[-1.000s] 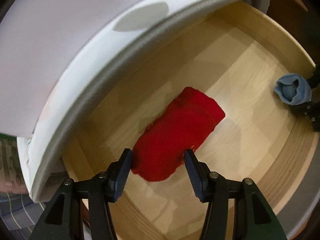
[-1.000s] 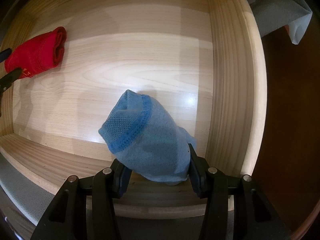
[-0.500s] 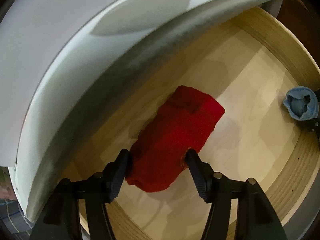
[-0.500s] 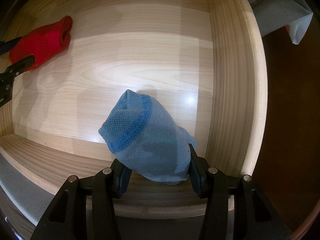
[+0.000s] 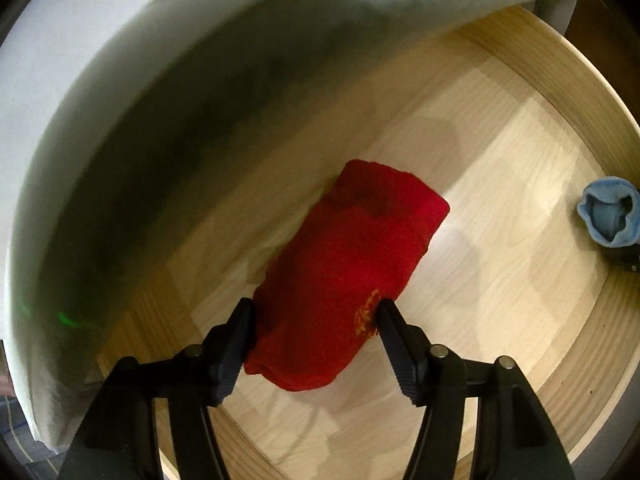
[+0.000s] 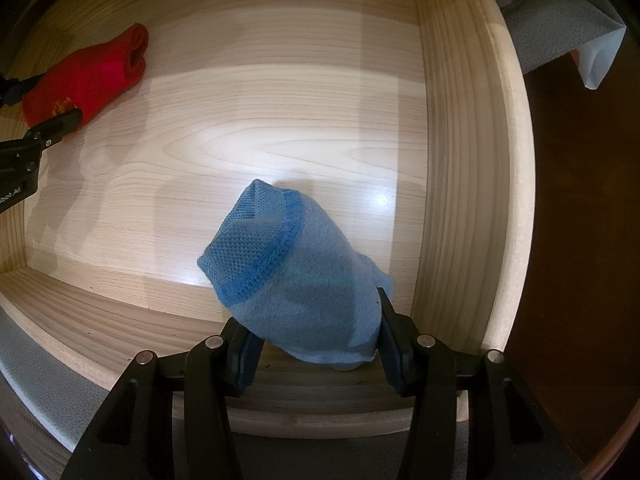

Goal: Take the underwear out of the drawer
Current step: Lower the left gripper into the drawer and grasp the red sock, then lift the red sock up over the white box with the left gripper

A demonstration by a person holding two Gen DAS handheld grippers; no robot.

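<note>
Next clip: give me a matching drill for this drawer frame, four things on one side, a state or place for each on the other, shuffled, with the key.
Things
1. red roll
2. blue roll
3. left tongs
4. right tongs

States or places
A. shut on a garment near the drawer's front corner
B. astride a garment, with a pad at each side of it
C. lies on the drawer floor, yellow stitching near one end
D. mesh knit with a darker band around its opening

Pairs: 1-C, 2-D, 3-B, 4-A
</note>
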